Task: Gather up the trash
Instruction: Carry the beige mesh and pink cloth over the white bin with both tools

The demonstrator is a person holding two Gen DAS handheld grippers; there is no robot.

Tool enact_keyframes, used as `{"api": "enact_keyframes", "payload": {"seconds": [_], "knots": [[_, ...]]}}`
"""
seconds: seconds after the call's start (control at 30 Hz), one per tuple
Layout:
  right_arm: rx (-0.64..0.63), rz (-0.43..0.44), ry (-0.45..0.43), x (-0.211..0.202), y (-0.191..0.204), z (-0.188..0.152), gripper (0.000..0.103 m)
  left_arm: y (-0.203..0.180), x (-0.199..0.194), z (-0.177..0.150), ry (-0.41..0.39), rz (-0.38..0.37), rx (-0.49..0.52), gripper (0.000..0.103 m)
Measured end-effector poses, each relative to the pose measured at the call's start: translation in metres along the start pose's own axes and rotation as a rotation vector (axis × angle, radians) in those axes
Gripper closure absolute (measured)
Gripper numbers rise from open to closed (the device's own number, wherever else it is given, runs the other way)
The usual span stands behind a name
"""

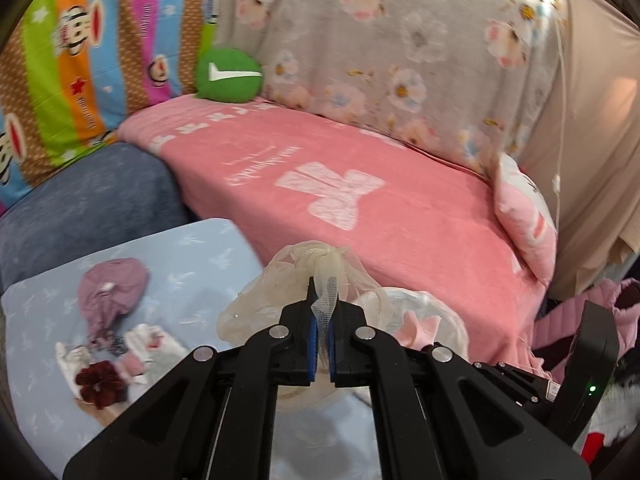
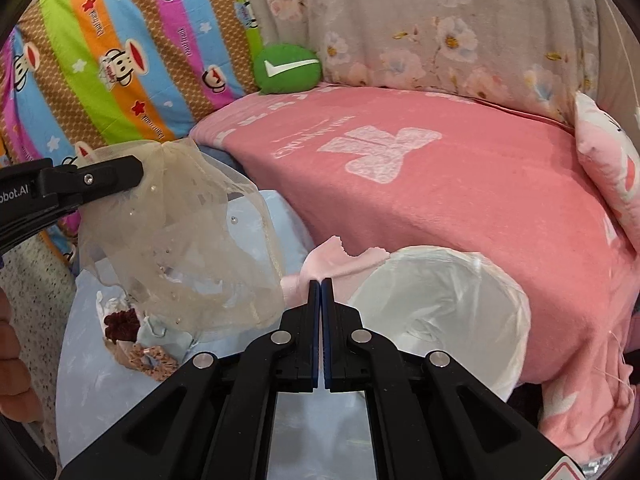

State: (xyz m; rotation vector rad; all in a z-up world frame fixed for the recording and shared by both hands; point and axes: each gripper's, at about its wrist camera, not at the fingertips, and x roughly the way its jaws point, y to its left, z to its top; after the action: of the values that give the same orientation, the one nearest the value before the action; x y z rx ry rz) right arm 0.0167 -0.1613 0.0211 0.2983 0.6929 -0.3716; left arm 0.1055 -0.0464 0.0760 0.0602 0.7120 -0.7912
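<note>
My left gripper [image 1: 324, 294] is shut on the gathered top of a sheer beige mesh scrap [image 1: 308, 268], which hangs in the air. In the right wrist view the same left gripper [image 2: 138, 176] comes in from the left, and the mesh scrap [image 2: 180, 248] droops below it over the table. My right gripper [image 2: 321, 282] is shut on a small pink cloth scrap [image 2: 332, 256], right beside the rim of a bin lined with a white bag [image 2: 440, 304]. The pink cloth scrap [image 1: 420, 326] and the white bag [image 1: 436, 308] also show in the left wrist view.
A table with a light blue cloth [image 1: 192, 264] carries a purple pouch [image 1: 112, 284], a dark red scrunchie [image 2: 120, 326] and other scraps. Behind is a sofa under a pink blanket [image 2: 460, 200], with a green round cushion [image 2: 288, 68] and a pink pillow [image 2: 608, 160]. A hand [image 2: 12, 360] is at the left edge.
</note>
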Motion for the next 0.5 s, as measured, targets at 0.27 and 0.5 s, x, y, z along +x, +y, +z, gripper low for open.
{"api": "enact_keyframes", "payload": {"seconds": [0.27,0.5], "knots": [[0.088,-0.089,-0.027,-0.022,-0.081,-0.006,0.102,-0.064,0.032,-0.006,0.049,-0.092,0.072,0.100],[0.133,-0.133,-0.043,-0.029,-0.122,-0.007,0.102,-0.095,0.053,-0.010,0.085,-0.120,0.111,0.099]]}}
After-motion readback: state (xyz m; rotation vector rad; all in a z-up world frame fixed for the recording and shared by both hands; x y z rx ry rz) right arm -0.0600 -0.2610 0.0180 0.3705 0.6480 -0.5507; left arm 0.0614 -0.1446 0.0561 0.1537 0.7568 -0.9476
